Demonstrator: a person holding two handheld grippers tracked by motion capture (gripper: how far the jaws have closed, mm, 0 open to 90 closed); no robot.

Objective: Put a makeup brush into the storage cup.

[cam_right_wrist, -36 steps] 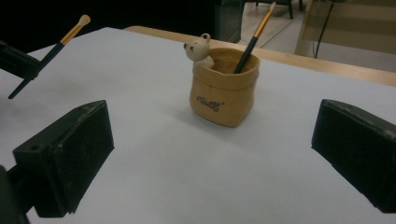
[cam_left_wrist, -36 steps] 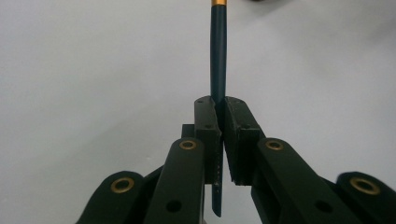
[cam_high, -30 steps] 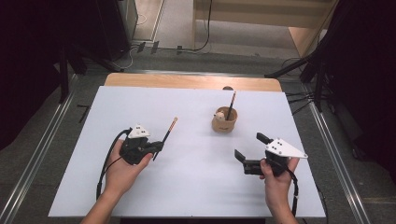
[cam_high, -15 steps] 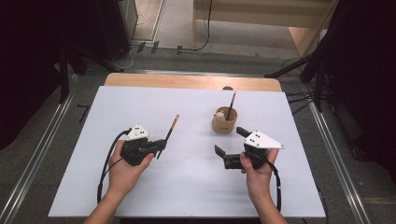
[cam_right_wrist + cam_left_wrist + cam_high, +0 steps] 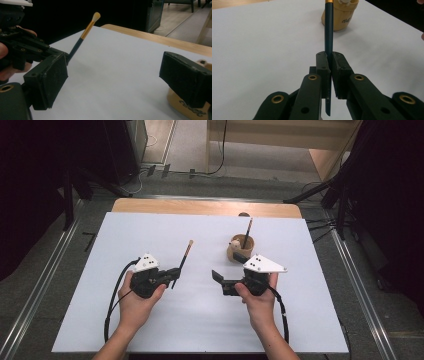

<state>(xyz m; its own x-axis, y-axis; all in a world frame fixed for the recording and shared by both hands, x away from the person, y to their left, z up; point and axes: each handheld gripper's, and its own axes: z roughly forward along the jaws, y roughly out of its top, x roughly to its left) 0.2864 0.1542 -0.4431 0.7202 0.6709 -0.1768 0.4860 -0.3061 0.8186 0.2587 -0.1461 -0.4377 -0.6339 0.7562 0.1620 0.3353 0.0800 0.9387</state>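
Brush (image 5: 183, 260): clamped by the left tongs (image 5: 173, 275), long axis toward one o'clock, bristle end raised off the desk (image 5: 150, 225).
Right tongs (image 5: 227, 270): spread wide, nothing held.

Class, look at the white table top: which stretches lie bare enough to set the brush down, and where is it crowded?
Bare: the table top from its far-left corner to the brush; also the near edge between the forearms. Crowded: around the wooden cup, where the right hand-held gripper sits close by.

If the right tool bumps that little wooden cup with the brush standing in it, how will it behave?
The cup looks small and light, so it would probably slide or tip. The brush leaning in it raises the weight, likely favouring tipping. The open right tool sits very close.
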